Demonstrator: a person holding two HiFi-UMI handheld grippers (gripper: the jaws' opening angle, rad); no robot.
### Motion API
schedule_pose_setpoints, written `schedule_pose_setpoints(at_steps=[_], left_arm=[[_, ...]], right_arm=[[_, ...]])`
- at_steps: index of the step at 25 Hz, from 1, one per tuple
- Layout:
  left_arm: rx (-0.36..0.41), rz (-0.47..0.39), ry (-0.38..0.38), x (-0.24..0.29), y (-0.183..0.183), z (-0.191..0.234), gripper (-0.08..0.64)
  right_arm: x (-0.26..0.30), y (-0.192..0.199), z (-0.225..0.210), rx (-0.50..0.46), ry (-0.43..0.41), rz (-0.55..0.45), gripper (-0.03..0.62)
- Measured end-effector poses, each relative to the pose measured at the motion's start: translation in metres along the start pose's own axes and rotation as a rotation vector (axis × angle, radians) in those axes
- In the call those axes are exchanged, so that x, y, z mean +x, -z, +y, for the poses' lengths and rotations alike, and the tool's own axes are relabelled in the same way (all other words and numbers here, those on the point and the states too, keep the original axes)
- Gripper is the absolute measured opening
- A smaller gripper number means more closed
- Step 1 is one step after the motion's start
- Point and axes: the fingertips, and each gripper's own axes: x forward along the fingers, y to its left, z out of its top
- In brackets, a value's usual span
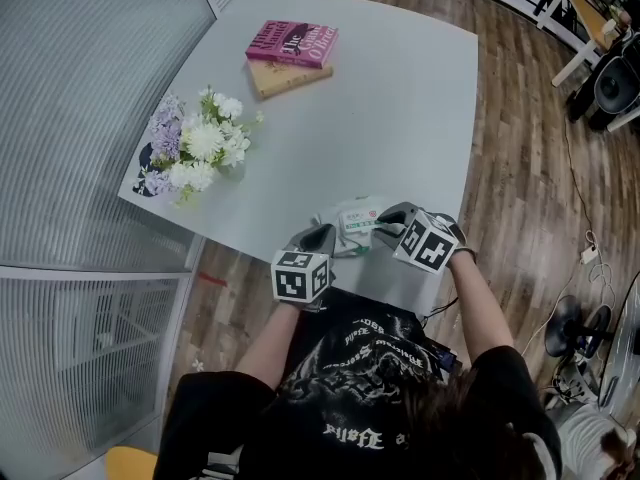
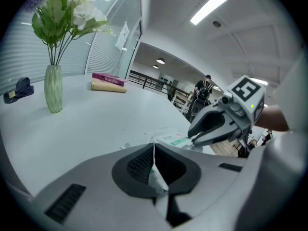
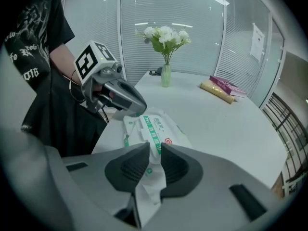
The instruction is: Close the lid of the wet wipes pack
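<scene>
The wet wipes pack (image 1: 358,218), white with green print, lies at the near edge of the white table (image 1: 400,98). My left gripper (image 1: 325,236) is shut on the pack's left end; in the left gripper view a thin white-green film edge (image 2: 156,177) is pinched between its jaws (image 2: 154,147). My right gripper (image 1: 390,218) sits at the pack's right end. In the right gripper view its jaws (image 3: 153,149) stand slightly apart, with the pack's white flap (image 3: 149,186) lying loosely between them. Beyond them the pack (image 3: 156,129) runs on to the left gripper (image 3: 139,110).
A glass vase of white and purple flowers (image 1: 200,148) stands at the table's left, with a small dark object (image 1: 146,156) beside it. Two books (image 1: 292,48) lie at the far side. The person's torso is right behind the table's near edge.
</scene>
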Motion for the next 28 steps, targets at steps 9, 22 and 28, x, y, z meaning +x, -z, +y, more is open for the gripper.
schedule_pose_setpoints(at_steps=[9,22,28], left_arm=[[0.078,0.032,0.143,0.020,-0.017,-0.055,0.011],[0.192,0.204,0.093,0.041,0.005,-0.063,0.011],[0.298,0.241,0.062,0.044,0.013,-0.063,0.009]], right_arm=[[0.010,0.007,0.005,0.032,-0.055,0.029,0.059],[-0.018,-0.008,-0.015,0.330,0.008,-0.236,0.020],[-0.045,-0.004,-0.027,0.504,0.108,-0.389,0.011]])
